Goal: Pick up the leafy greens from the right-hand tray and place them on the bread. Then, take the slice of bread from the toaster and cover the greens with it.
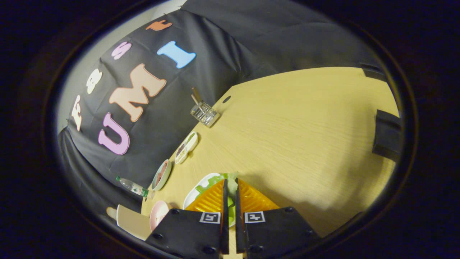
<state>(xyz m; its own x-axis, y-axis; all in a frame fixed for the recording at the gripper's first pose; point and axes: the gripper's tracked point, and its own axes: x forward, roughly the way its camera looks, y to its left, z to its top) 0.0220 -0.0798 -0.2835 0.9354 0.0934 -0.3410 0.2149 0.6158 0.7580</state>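
The gripper (pixel 230 187) sat low over a wooden table (pixel 305 136), its fingers (pixel 212 199) drawn narrow, with only a thin slot between them; a strip of the greens (pixel 231 183) showed in that slot and spread just past the tips, so the fingers appeared to be pinching the leaves, though the actual contact was hidden behind the fingers themselves. The greens lay on a white tray (pixel 201 187), most of which was covered by the left finger; only its rim and a bit of leaf on it were clear.

Left of the fingers, a pink dish (pixel 158 214) was partly cut off by the gripper body; beside it stood a pale board (pixel 131 221), its shape hard to read. A clear bottle (pixel 132 186) lay on its side by the cloth wall. Beyond it, along the wall, came a bowl (pixel 161 174) with something dark inside, then a small oval dish (pixel 187 146) whose contents were too small to tell. Further on stood a wire rack (pixel 205 113) holding a thin upright slice, likely the toaster with its bread, but blurred by distance. A small dark hole (pixel 226 99) marked the table near it. The bread meant to receive the greens could not be made out with certainty.
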